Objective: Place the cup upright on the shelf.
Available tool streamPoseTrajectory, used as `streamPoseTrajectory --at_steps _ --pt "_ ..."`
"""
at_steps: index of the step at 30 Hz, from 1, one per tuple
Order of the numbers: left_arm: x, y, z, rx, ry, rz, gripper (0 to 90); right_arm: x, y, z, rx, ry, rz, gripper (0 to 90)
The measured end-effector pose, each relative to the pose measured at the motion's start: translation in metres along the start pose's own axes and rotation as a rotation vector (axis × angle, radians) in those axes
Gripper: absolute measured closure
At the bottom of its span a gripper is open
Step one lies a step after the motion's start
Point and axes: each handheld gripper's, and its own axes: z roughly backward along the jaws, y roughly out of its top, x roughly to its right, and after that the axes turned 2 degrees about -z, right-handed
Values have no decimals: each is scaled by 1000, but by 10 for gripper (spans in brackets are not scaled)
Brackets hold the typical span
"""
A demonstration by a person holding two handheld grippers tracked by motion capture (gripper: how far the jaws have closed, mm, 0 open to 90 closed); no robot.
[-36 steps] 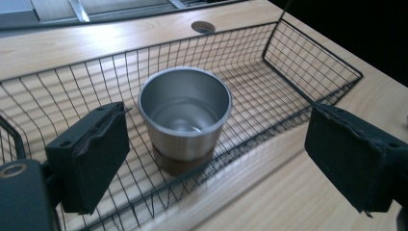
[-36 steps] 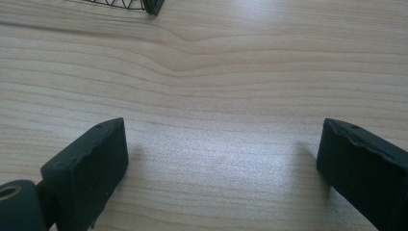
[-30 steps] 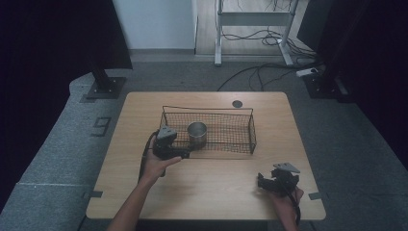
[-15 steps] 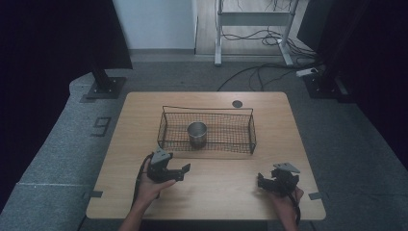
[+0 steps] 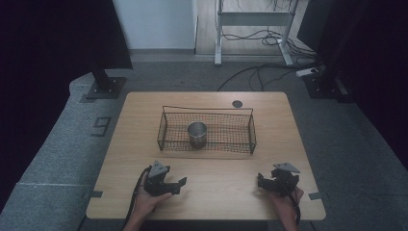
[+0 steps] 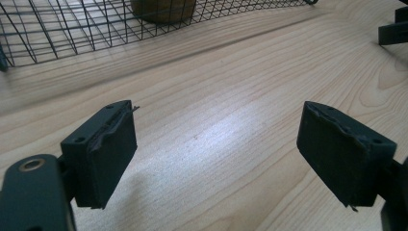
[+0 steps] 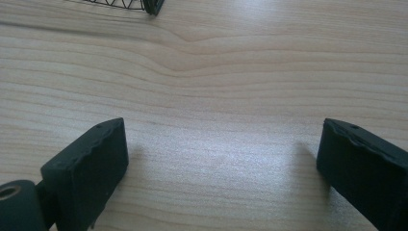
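The desk (image 5: 211, 197) is light wood with fine brown grain lines that run in waves. The wire basket (image 5: 166, 129) is black, and its mesh makes a pattern of small squares. The cup (image 5: 197, 134) inside it is silver-grey metal. Both tongs, the left tongs (image 5: 181, 182) and the right tongs (image 5: 260, 181), are matte black, each with a grey plate on top. The floor carpet (image 5: 62, 144) is speckled grey.

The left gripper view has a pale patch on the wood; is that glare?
Yes: in the left gripper view, light glares off the table between the jaws; the right gripper view has a similar sheen; the high view is dim, with dark surroundings.
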Motion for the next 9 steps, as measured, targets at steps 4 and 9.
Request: streamPoseTrajectory --at_steps 4,9 --pt "-1 -1 0 3 -4 7 142 0 0 0 0 0 0 38" --pt "-1 -3 -1 -7 -6 11 143 0 0 0 0 0 0 38"
